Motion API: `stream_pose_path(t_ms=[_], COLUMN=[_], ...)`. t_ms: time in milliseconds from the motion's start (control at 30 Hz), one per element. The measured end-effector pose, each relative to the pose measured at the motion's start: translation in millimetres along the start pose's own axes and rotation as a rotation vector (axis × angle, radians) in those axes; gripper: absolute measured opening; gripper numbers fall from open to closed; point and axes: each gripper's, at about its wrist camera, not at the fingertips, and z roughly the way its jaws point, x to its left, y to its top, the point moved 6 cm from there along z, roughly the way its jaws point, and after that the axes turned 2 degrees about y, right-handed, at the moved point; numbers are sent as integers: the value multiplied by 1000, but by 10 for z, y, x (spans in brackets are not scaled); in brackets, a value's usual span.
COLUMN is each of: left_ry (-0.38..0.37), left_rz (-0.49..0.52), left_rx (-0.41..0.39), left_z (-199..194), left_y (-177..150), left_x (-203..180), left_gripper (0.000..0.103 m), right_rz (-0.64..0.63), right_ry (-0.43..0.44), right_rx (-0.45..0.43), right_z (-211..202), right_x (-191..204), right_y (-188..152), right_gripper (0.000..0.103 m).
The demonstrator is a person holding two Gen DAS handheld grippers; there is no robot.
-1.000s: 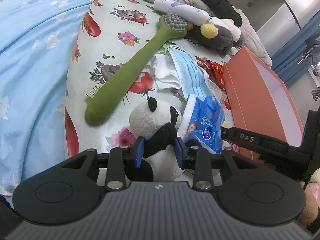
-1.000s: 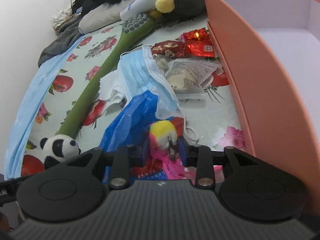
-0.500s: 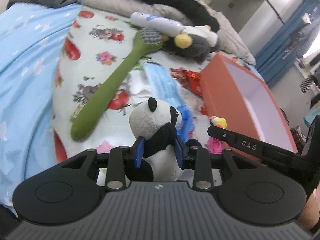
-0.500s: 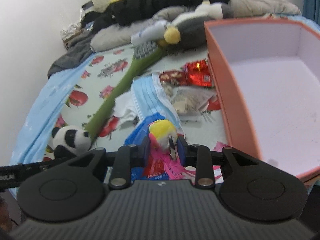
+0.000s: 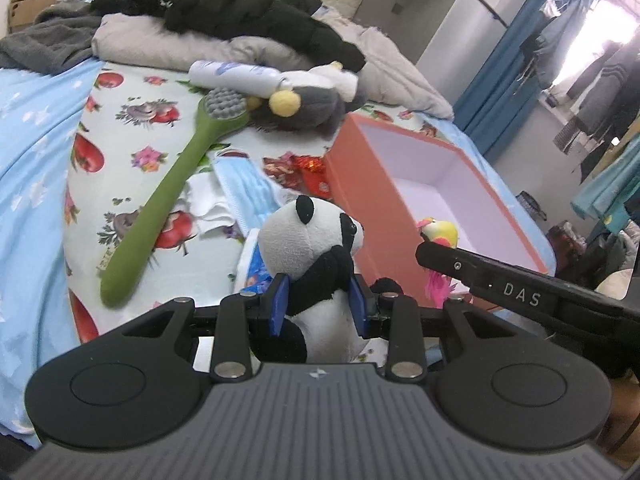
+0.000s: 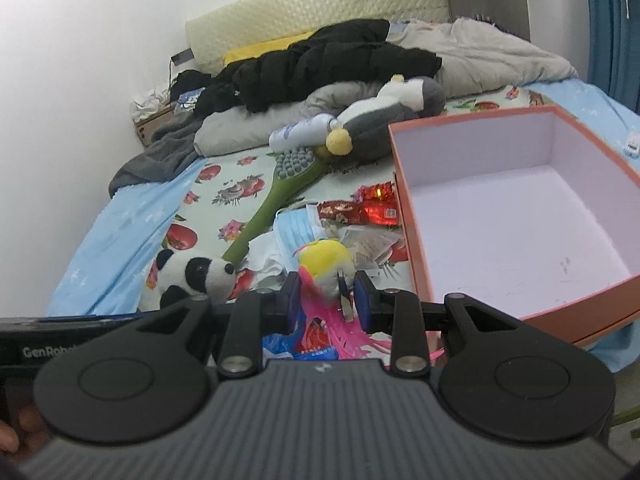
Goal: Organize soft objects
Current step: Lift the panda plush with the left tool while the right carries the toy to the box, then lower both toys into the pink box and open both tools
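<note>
My left gripper is shut on a small plush panda, held up above the flowered bedsheet; the panda also shows at the left of the right wrist view. My right gripper is shut on a yellow toy bird with pink feathers, which hangs just left of the box. In the left wrist view that bird sits at the tip of the right gripper, in front of the box. The orange box with a pale lilac inside stands open; nothing lies inside it.
A long green brush, a blue face mask, white cloth, red snack wrappers and a blue plastic bag lie on the sheet. Farther back lie a grey plush penguin, a white bottle, a black jacket and grey bedding.
Both grippers have risen off the bed with their toys. The panda and the bird now hang above the sheet, and the inside of the orange box has come into view.
</note>
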Motion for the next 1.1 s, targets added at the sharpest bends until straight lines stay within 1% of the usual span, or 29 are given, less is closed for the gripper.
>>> stream_pose_path(t_ms=[167, 333, 567, 800, 900, 1100], left_ry=[-25, -61, -128, -180, -190, -212], left_rz=[20, 55, 109, 144, 169, 208], left_rx=[-27, -45, -25, 10, 24, 83], left_z=[-78, -115, 1, 309, 526, 1034], left_y=[64, 141, 159, 213, 317, 606], left_x=[-195, -428, -790, -1101, -1225, -1466], left_gripper=[38, 38, 38, 38, 38, 38], right_rz=[-15, -8, 13, 48, 58, 91], right_ry=[-4, -28, -85, -129, -151, -183], right_rx=[-42, -76, -101, -106, -90, -46], right_z=[-208, -425, -690, -692, -582, -341], right_x=[-13, -125, -381, -710, -907, -1335], right_y=[76, 116, 118, 184, 256, 430], right_gripper=[32, 32, 32, 32, 32, 32])
